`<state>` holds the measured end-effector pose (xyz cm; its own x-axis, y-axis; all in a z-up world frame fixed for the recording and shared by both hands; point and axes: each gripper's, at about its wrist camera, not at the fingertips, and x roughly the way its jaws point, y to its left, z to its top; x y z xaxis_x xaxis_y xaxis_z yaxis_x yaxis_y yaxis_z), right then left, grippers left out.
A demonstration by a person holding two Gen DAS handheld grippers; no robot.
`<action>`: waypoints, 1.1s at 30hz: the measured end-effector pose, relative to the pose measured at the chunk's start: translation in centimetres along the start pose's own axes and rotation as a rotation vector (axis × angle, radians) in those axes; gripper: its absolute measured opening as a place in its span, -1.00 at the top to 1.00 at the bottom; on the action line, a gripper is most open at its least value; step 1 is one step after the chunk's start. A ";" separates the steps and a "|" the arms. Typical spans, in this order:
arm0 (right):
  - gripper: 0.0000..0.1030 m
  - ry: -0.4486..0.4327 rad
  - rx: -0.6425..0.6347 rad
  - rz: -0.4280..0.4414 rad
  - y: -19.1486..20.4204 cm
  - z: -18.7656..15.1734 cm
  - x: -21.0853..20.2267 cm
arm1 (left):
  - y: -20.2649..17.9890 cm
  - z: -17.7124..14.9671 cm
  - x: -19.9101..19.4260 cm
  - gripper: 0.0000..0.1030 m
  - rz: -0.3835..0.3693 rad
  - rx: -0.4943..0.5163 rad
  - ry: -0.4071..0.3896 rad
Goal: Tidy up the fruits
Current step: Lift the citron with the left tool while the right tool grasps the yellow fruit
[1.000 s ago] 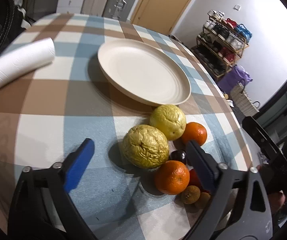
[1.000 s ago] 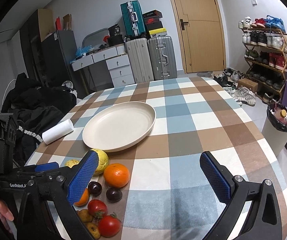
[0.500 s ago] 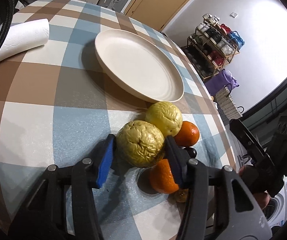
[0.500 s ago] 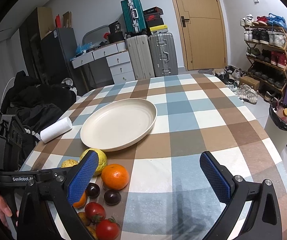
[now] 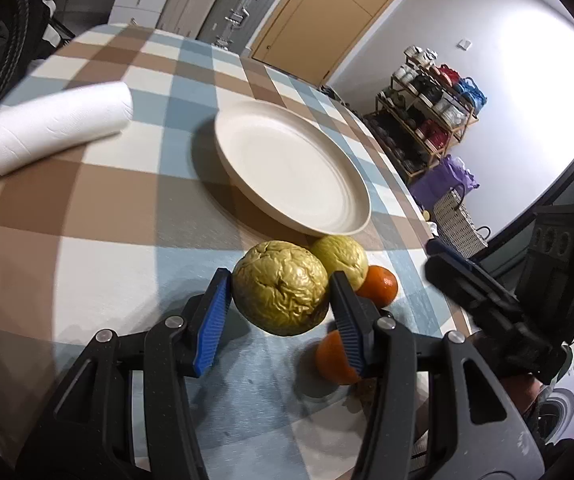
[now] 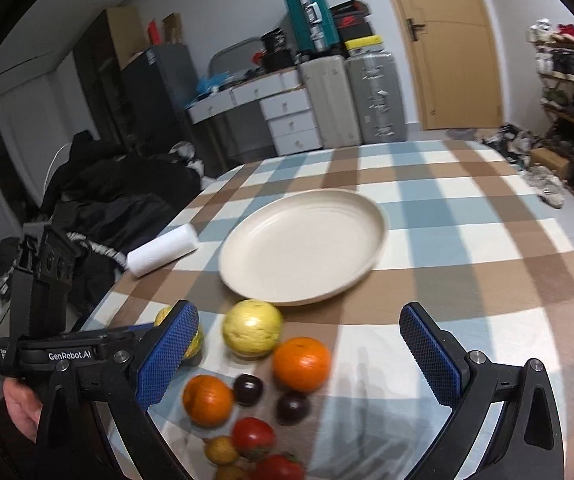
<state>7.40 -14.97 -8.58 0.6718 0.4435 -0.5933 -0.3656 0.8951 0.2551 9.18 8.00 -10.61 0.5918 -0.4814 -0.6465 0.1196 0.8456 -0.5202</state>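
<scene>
My left gripper [image 5: 279, 300] is shut on a wrinkled yellow-brown citrus [image 5: 281, 287] and holds it just above the checked cloth. A smoother yellow citrus [image 5: 341, 256] and two oranges [image 5: 379, 285] [image 5: 333, 358] lie beside it. The empty cream plate [image 5: 291, 168] sits beyond. In the right wrist view my right gripper [image 6: 307, 360] is open and empty over the fruit pile: yellow citrus [image 6: 251, 327], oranges [image 6: 302, 364] [image 6: 207, 399], dark plums [image 6: 248, 389], tomatoes [image 6: 253, 436]. The plate [image 6: 303, 246] lies behind them.
A white paper towel roll [image 5: 61, 126] lies left of the plate, also in the right wrist view [image 6: 163, 250]. The round table's edge [image 5: 419, 216] runs close on the right. Suitcases, drawers and a shoe rack stand beyond the table.
My left gripper closed on the wrinkled citrus and has lifted it slightly. My right gripper stays open and has moved nearer over the fruit pile.
</scene>
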 end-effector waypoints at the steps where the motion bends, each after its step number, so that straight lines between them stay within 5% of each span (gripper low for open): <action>1: -0.99 0.018 -0.011 0.005 0.4 0.1 0.5 | 0.2 -0.1 -0.3 0.08 0.001 0.001 -0.006; 11: -0.64 0.163 -0.138 -0.047 4.2 0.0 5.7 | 2.5 0.1 -2.8 0.08 0.012 -0.021 -0.046; 14: -0.45 0.177 -0.157 -0.066 4.7 0.0 6.2 | 2.9 0.0 -3.0 0.08 0.009 -0.030 -0.046; 16: -0.11 0.178 -0.172 -0.067 5.0 -0.1 6.3 | 3.1 0.1 -3.0 0.08 0.010 -0.032 -0.046; 20: 0.02 0.210 -0.190 -0.077 5.4 -0.5 6.8 | 3.1 -0.1 -3.0 0.08 0.011 -0.032 -0.044; 33: 0.08 0.192 -0.188 -0.038 5.5 -0.4 6.3 | 2.0 0.6 -2.9 0.08 0.017 -0.018 -0.047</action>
<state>9.34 -7.28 -11.19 0.5594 0.3769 -0.7383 -0.4677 0.8789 0.0943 8.17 11.26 -9.42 0.6305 -0.4551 -0.6287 0.0952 0.8493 -0.5193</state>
